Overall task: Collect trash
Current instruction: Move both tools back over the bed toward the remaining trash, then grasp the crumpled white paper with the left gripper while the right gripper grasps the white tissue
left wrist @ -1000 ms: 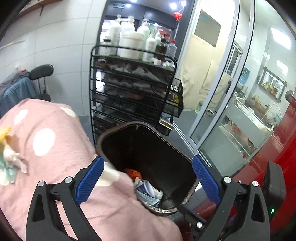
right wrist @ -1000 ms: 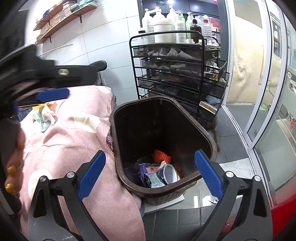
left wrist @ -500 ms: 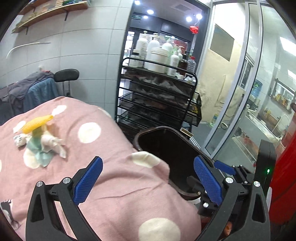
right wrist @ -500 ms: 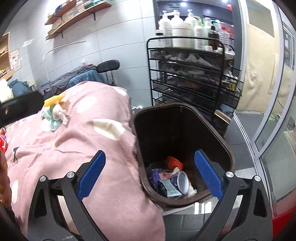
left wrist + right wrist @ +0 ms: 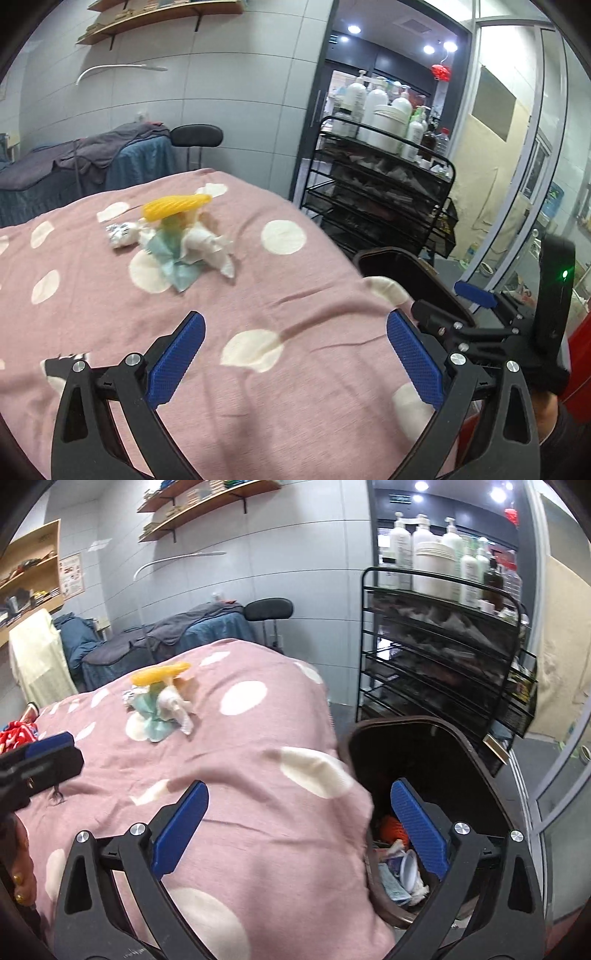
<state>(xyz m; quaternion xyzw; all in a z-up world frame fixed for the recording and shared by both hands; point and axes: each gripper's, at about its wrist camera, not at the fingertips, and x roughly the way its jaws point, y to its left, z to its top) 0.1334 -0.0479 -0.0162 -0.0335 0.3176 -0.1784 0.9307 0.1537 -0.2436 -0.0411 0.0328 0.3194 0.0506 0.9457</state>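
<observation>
Both tongs are spread wide with nothing between their blue pads: the left gripper (image 5: 293, 352) hangs low over the near part of the pink polka-dot blanket (image 5: 229, 398), and the right gripper (image 5: 299, 827) straddles the blanket's edge, one finger over cloth and the other over the mouth of the brown trash bin (image 5: 476, 753). That open, empty stance suits an approach, I judge, as neither has anything to carry. The bin stands hard against the bed's right side, likely so that scraps need only a short trip; wrappers, a cup and something orange already lie in its bottom. Farther up the blanket, well ahead of both pairs of fingers and left of the bin, sits the remaining trash pile (image 5: 177, 236): crumpled white tissue, a pale green sheet and a yellow foam net on top. Beyond stand a black wire rack (image 5: 439, 653) of bottles and another covered bed.
</observation>
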